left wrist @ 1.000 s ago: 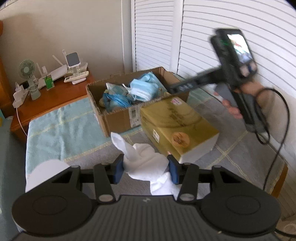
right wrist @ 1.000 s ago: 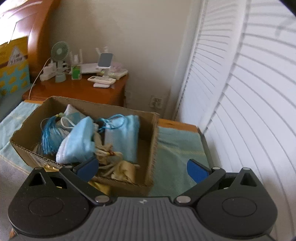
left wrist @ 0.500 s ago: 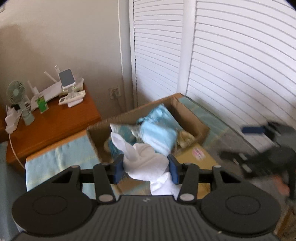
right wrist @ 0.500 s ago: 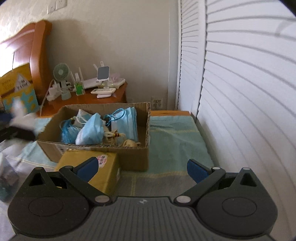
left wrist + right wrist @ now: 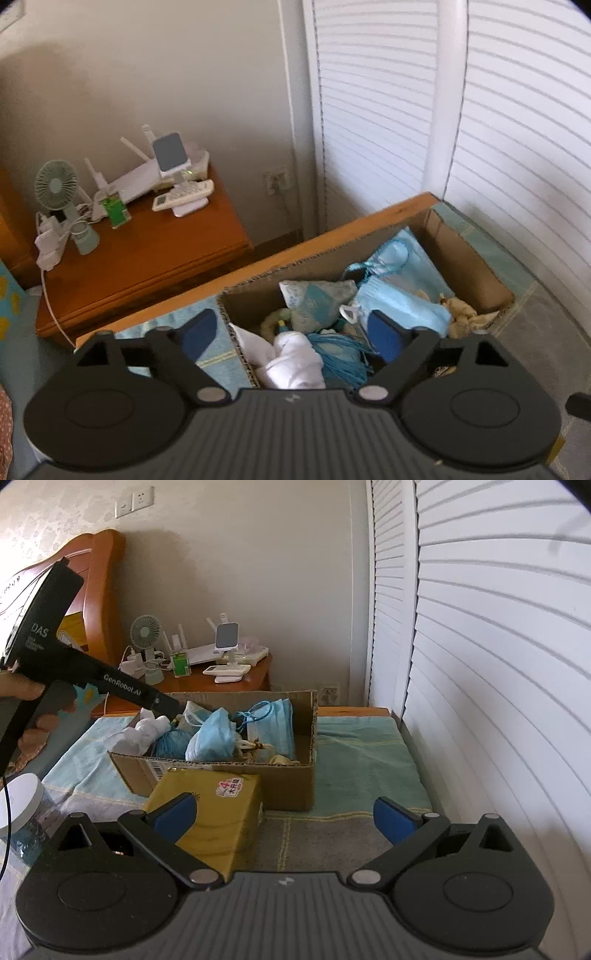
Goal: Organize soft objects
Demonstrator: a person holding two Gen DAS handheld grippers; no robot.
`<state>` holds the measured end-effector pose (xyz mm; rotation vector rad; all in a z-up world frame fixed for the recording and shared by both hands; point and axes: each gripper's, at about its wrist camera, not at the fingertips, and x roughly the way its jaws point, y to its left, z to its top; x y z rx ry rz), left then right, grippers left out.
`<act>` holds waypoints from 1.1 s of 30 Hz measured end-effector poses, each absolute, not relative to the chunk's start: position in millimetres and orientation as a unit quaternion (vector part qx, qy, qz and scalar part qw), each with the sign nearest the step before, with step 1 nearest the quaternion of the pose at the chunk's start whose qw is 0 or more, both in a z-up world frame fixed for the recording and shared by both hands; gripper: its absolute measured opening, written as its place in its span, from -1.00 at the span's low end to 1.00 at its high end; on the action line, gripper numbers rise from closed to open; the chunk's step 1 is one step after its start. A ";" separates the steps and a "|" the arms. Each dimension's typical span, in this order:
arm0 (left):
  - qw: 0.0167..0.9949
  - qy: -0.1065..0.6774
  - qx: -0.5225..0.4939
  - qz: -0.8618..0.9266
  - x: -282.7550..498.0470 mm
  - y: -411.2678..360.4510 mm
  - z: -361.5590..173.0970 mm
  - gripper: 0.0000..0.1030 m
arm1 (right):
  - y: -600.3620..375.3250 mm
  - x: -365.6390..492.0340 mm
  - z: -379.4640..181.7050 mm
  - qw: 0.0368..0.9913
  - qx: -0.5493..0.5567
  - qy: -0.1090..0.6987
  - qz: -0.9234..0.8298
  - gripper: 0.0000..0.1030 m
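A cardboard box (image 5: 469,266) (image 5: 291,786) on the bed holds blue face masks (image 5: 402,314) (image 5: 214,734), a blue tassel (image 5: 340,358) and other soft items. A white cloth (image 5: 291,360) (image 5: 140,731) lies at the box's near-left corner. My left gripper (image 5: 291,336) is open above that corner, with the cloth lying loose below its fingers. It shows in the right wrist view (image 5: 173,709) over the box. My right gripper (image 5: 284,816) is open and empty, well back from the box.
A yellow box (image 5: 210,812) lies in front of the cardboard box. A white-lidded jar (image 5: 18,805) stands at the left. A wooden nightstand (image 5: 147,243) carries a fan (image 5: 55,188), remotes and chargers. Louvred doors (image 5: 498,664) line the right.
My left gripper carried the white cloth over the box, opened and let it drop inside. My right gripper pulled back from the box, still open.
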<state>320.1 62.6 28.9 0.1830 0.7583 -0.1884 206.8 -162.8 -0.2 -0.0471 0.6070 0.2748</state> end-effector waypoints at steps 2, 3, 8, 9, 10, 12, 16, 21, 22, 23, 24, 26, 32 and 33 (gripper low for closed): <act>0.926 0.357 0.085 -0.086 311.4 64.7 33.9 0.85 | -161.9 204.7 0.0 0.944 -0.026 0.298 0.136 1.00; 0.928 0.353 0.084 -0.085 307.4 64.4 36.9 0.86 | -161.5 204.6 0.0 0.944 -0.027 0.299 0.136 1.00; 0.935 0.332 0.094 -0.082 264.4 57.4 50.7 0.93 | -157.6 199.1 5.6 0.943 -0.036 0.307 0.126 1.00; 0.936 0.328 0.096 -0.083 253.0 55.2 52.6 0.93 | -156.5 198.4 7.1 0.942 -0.037 0.313 0.119 1.00; 0.937 0.327 0.096 -0.081 241.9 53.0 54.0 0.94 | -155.6 197.8 8.4 0.940 -0.039 0.321 0.111 1.00; 0.939 0.325 0.088 -0.070 218.0 49.9 56.0 0.94 | -153.1 197.0 10.1 0.933 -0.044 0.344 0.095 1.00; 0.941 0.329 0.070 -0.039 172.4 43.0 57.8 0.95 | -147.6 186.8 14.2 0.924 -0.051 0.373 0.071 1.00; 0.939 0.339 0.063 -0.005 128.8 31.6 60.3 0.95 | -140.2 167.0 20.6 0.919 -0.052 0.386 0.060 1.00; 0.937 0.344 0.057 0.004 123.3 30.1 61.1 0.95 | -138.4 162.9 22.0 0.918 -0.053 0.388 0.059 1.00; 0.935 0.350 0.051 0.011 118.7 29.3 62.0 0.95 | -136.8 158.4 24.0 0.917 -0.054 0.390 0.058 1.00; 0.935 0.352 0.045 0.015 115.0 29.5 63.2 0.95 | -135.5 155.0 26.1 0.918 -0.054 0.390 0.057 1.00; 0.935 0.352 0.033 0.021 108.9 30.3 65.5 0.95 | -133.0 148.1 30.8 0.918 -0.055 0.388 0.056 1.00; 0.936 0.349 0.014 0.033 95.9 33.9 70.5 0.96 | -129.5 137.9 45.8 0.925 -0.049 0.375 0.046 1.00; 0.936 0.349 0.013 0.034 95.4 34.1 71.1 0.96 | -129.3 137.5 47.4 0.926 -0.048 0.373 0.045 1.00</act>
